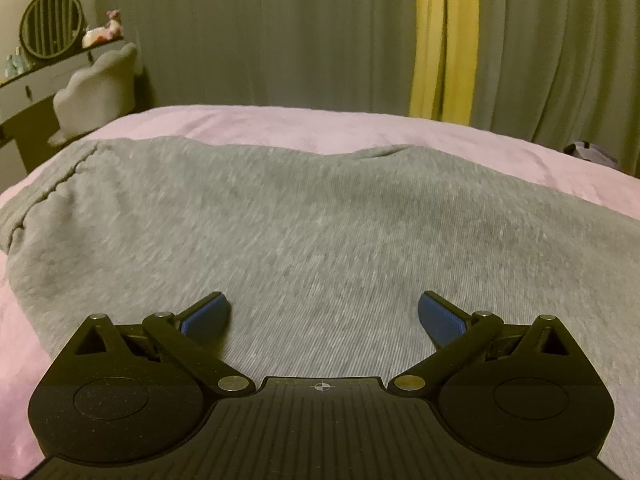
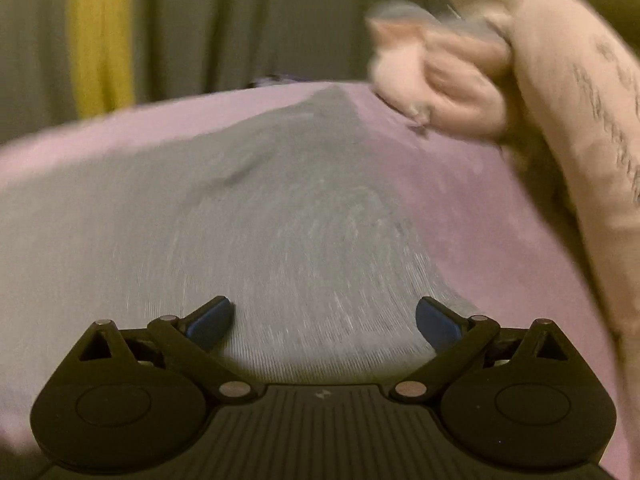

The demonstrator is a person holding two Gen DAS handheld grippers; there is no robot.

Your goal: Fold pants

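Observation:
Grey knit pants (image 1: 304, 224) lie spread on a pink bed cover (image 1: 280, 124). In the left wrist view the elastic waistband runs down the left side. My left gripper (image 1: 324, 312) is open and empty, low over the grey cloth. In the right wrist view the pants (image 2: 256, 216) narrow to a far tip; the picture is blurred. My right gripper (image 2: 324, 316) is open and empty, just over the cloth near its right edge.
Grey curtains with a yellow strip (image 1: 444, 40) hang behind the bed. A dresser with a round mirror (image 1: 52, 24) and a pale chair (image 1: 96, 92) stand at the far left. A pale plush toy (image 2: 520, 60) leans in at the right over the pink cover (image 2: 460, 200).

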